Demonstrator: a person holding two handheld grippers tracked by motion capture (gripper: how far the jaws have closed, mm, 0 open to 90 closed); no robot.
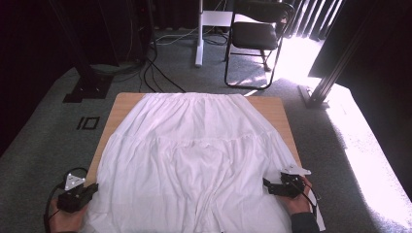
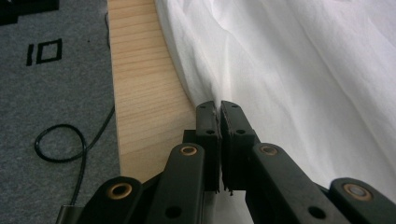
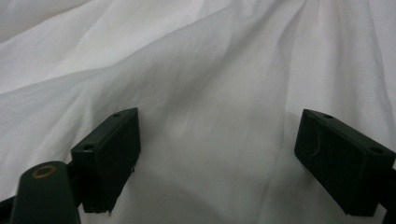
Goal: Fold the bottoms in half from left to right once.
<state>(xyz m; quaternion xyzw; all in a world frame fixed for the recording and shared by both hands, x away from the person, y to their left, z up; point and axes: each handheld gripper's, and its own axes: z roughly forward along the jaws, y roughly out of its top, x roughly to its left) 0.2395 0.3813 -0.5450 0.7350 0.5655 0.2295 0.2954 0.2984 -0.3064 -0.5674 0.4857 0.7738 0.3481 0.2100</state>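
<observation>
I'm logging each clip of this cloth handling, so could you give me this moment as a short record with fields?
item: white thin fabric garment, spread flat
surface: light wooden table, largely covered by the garment
left claw: jaws shut at the garment's left edge; whether they pinch the fabric is unclear
right claw: jaws wide open over the garment's right side, nothing gripped
background: black folding chair on grey carpet

A light wooden table (image 1: pixel 122 104) carries a white garment (image 1: pixel 204 160) spread flat over nearly all of it. Bare wood shows just left of the left gripper (image 2: pixel 218 109), whose tips meet at the cloth's edge; beneath the right gripper (image 3: pixel 217 149) lies only cloth.
</observation>
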